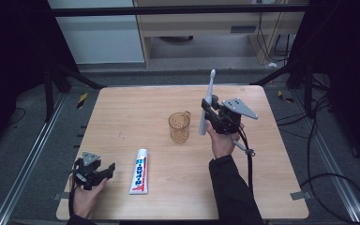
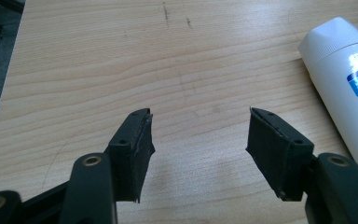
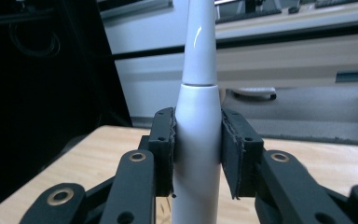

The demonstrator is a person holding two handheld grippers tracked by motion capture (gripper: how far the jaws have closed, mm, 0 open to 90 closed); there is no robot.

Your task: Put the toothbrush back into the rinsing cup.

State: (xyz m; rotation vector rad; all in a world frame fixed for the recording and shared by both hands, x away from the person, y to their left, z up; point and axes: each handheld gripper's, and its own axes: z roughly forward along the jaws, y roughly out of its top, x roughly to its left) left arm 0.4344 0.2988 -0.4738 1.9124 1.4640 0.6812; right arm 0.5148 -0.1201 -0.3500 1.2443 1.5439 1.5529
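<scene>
On the light wooden table (image 1: pixel 262 187), a transparent amber plastic cup with a handle (image 1: pixel 179 126) stands upright near the middle and serves as the landmark. Just right of the cup, the person's right hand (image 1: pixel 221 140) holds the black two-jaw right gripper (image 1: pixel 209 108) raised above the table, a grey three-cornered plate on its top. Its fingers (image 3: pixel 164 149) are clenched on the body of a white electric toothbrush (image 1: pixel 207 103), which stands nearly upright with the brush head at the top and its lower end hanging beside the cup's right rim, apart from the cup. In the right gripper view the toothbrush (image 3: pixel 198 140) fills the gap between the two black pads, which press on its white handle just below the seam where the narrower neck begins. Well to the left of the cup and nearer the person, a white toothpaste tube with blue and red lettering (image 1: pixel 139 171) lies flat on the table, its white cap end pointing toward the cup. Farther left of the tube, at the table's near left corner, the left hand (image 1: pixel 86 197) holds the left gripper (image 1: pixel 104 171) low over the wood. Its fingers (image 2: pixel 135 144) are released and spread wide with bare table between them, and the tube's capped end (image 2: pixel 349 84) lies just beyond the right-hand finger in the left gripper view.
</scene>
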